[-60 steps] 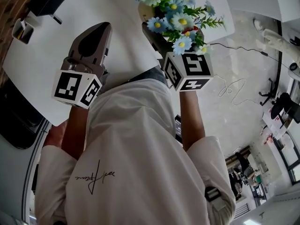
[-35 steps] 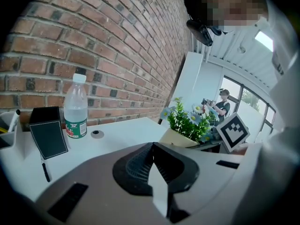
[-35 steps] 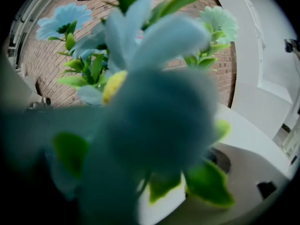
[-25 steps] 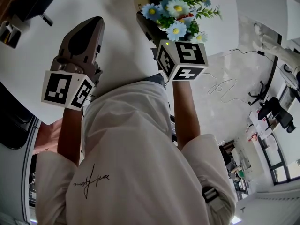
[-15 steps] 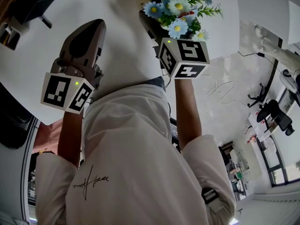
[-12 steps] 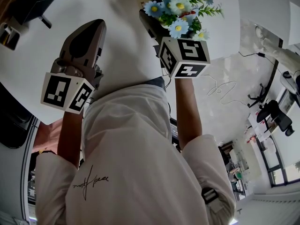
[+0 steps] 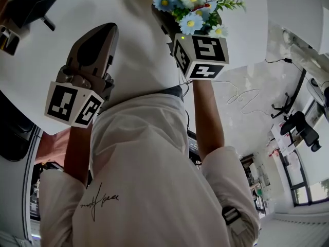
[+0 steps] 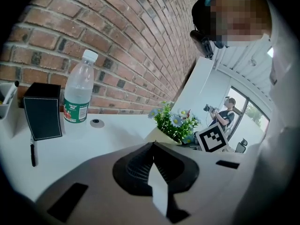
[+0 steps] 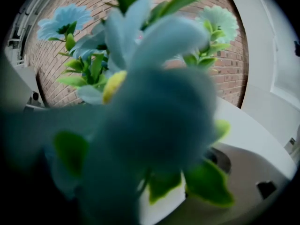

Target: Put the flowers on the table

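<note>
Left gripper (image 7: 104,31): jaws pressed together, nothing in them, out over the table (image 7: 139,60).
Right gripper (image 7: 165,20): clamped on the flowers (image 7: 191,4), blooms crowding its camera.
Flowers: held over the table; whether they touch it, can't tell.
Back wall: bottle (image 8: 78,95), black box (image 8: 42,110).

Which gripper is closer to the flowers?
Right. The right gripper holds the flowers, which fill its own view. The left gripper, jaws shut and empty, hovers over the table, apart from them on the person's left.
</note>
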`<state>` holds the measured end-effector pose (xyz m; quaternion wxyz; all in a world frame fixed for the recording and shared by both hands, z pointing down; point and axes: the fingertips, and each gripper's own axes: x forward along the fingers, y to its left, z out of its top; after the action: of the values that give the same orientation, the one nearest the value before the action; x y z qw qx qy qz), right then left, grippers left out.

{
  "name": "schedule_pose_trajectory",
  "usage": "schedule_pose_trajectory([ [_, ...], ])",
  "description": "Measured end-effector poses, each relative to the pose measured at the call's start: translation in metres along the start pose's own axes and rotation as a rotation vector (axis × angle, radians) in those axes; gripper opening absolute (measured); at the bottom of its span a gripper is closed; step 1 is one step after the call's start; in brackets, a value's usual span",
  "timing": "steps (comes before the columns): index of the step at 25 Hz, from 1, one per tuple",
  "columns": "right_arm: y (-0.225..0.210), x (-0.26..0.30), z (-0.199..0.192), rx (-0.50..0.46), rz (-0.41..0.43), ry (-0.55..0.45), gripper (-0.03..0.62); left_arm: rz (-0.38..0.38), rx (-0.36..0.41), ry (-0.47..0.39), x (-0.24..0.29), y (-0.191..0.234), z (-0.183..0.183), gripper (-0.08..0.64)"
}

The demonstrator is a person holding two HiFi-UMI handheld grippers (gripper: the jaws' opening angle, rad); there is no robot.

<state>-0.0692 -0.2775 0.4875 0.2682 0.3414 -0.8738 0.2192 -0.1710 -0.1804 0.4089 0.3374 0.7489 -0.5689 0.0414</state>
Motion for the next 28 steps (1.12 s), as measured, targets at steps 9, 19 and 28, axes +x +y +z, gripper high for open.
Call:
schedule_pose_trajectory([
  [9,-0.006,0.013,0.001,-0.027,-0.030,-0.023,0.511,0.036,0.011,0.002,-0.002,0.009,-0.004,0.006],
  [19,-0.009,0.021,-0.001,-0.057,-0.056,-0.041,0.511,0.031,0.015,0.027,0.001,0.006,-0.013,0.006],
  [28,0.000,0.030,-0.009,-0.071,-0.063,-0.032,0.511,0.032,0.014,0.024,0.000,0.009,-0.012,0.006],
])
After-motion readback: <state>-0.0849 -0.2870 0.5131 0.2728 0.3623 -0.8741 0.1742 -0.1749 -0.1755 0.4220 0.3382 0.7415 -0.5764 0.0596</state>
